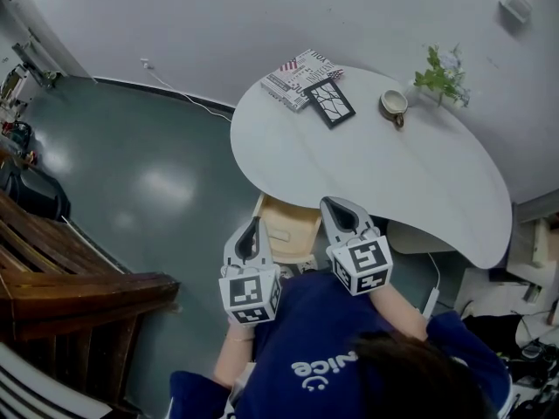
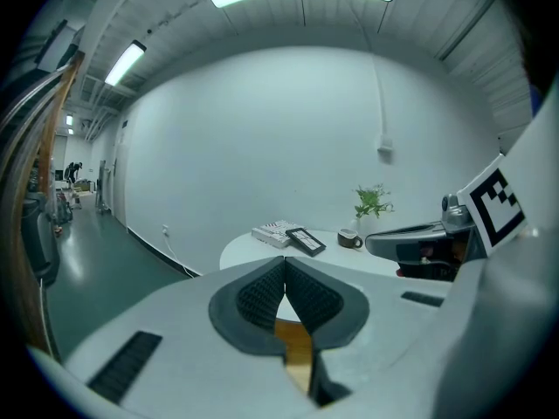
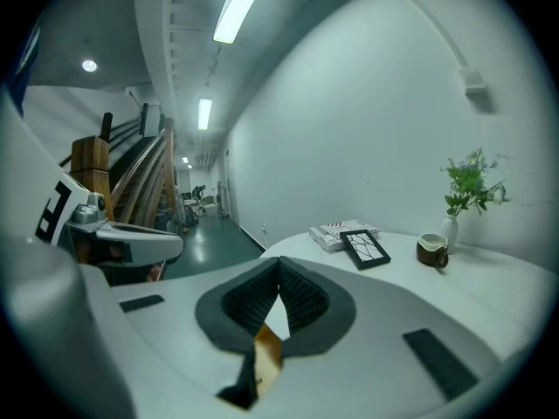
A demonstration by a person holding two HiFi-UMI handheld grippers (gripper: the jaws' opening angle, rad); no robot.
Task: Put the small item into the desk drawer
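head view: the left claw [image 1: 252,227] and right claw [image 1: 336,206] hang just off the near edge of the white worktop [image 1: 376,173], above a wooden chair [image 1: 288,225]. on the worktop's far side sit a cup [image 1: 394,104], a black frame [image 1: 328,102], books [image 1: 293,75] and a plant [image 1: 441,75]; which of them is the small item i cannot tell.
left gripper view: the pads meet, clenched on nothing.
right gripper view: likewise clenched and empty, the worktop ahead.
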